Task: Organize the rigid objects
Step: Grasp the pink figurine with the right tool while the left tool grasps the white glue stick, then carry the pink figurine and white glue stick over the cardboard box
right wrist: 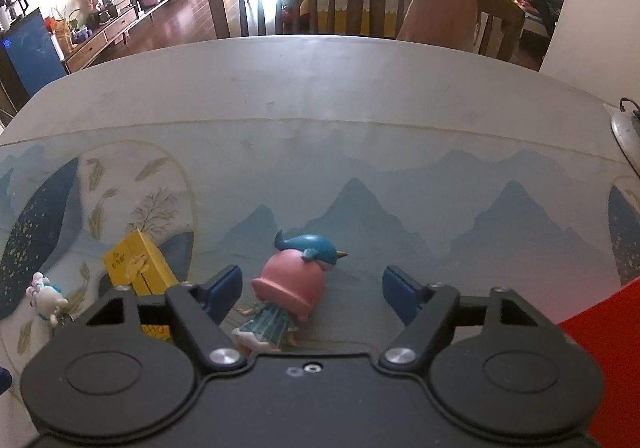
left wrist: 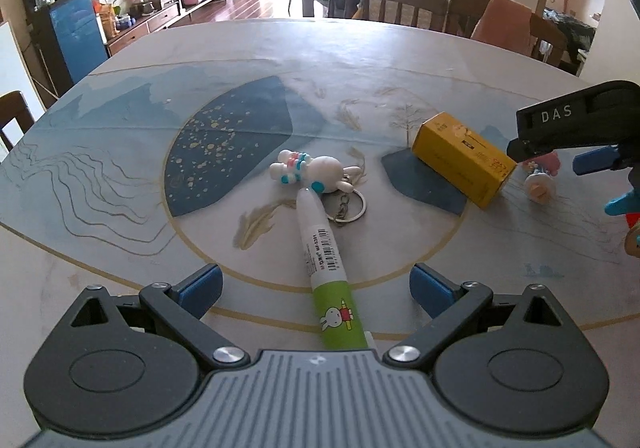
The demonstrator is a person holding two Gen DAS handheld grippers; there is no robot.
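A green and white pen (left wrist: 326,260) lies on the table between the wide-open fingers of my left gripper (left wrist: 316,290), its tip touching a white rabbit keychain (left wrist: 316,174). A yellow box (left wrist: 462,158) lies on its side to the right. My right gripper (right wrist: 312,292) is open around a pink-haired figurine (right wrist: 288,288) with a blue whale on its head, lying on the table. In the left wrist view the right gripper (left wrist: 580,136) shows at the right edge with the figurine (left wrist: 540,180) under it. The box (right wrist: 138,262) and keychain (right wrist: 46,298) show at the left of the right wrist view.
The round table (left wrist: 120,184) has a blue painted cover. Wooden chairs (left wrist: 372,0) stand at its far edge, one draped with a pink cloth (right wrist: 436,4). A grey object (right wrist: 624,132) sits at the table's right edge. Something red (right wrist: 608,328) is at the lower right.
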